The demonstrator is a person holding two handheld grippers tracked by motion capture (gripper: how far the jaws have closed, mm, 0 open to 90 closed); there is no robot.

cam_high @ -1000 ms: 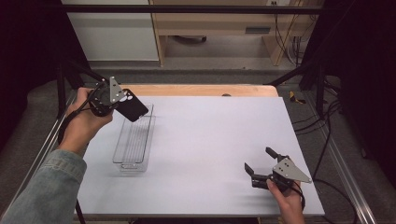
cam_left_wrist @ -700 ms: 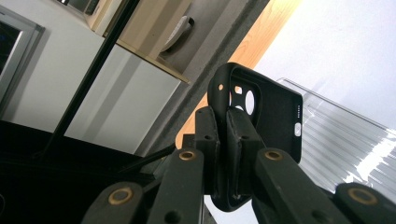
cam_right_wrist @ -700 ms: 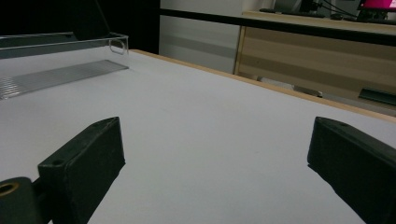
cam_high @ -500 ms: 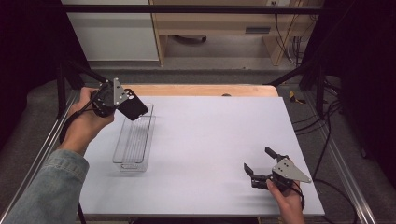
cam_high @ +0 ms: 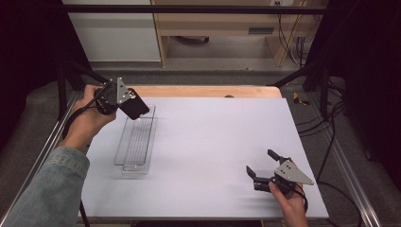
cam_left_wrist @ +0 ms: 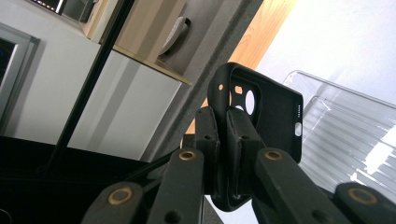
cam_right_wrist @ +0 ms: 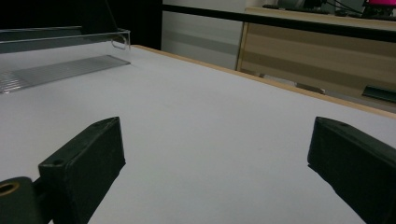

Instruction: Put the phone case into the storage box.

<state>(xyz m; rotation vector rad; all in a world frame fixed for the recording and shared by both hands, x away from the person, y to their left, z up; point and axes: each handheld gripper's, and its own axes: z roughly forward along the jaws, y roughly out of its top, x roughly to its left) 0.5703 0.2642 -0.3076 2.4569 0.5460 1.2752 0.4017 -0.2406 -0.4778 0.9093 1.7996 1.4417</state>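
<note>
Your left gripper [cam_high: 124, 100] is clamped on one edge of a black phone case [cam_high: 135, 106], lifted off the table [cam_high: 213, 137] above the far end of the clear tray [cam_high: 136, 144]. In the left gripper view the jaws meet on the case [cam_left_wrist: 261, 119] wall, one inside and one outside, so the open cavity and its camera cut-outs face the lens. Gripping the thin wall rather than the flat back probably gives the jaws something narrow enough to close on. The tray [cam_left_wrist: 345, 135] lies below and beyond the case, not touching it; holding the case over that end suits a drop straight down, though whether it is going in or coming out cannot be told.

Your right gripper [cam_high: 265, 171] rests low near the table's near right corner, jaws wide apart and holding nothing. In the right gripper view its jaws frame bare table [cam_right_wrist: 210, 130], with the tray [cam_right_wrist: 60, 56] well apart at upper left. Parked there, it keeps clear of the left hand's work.
</note>
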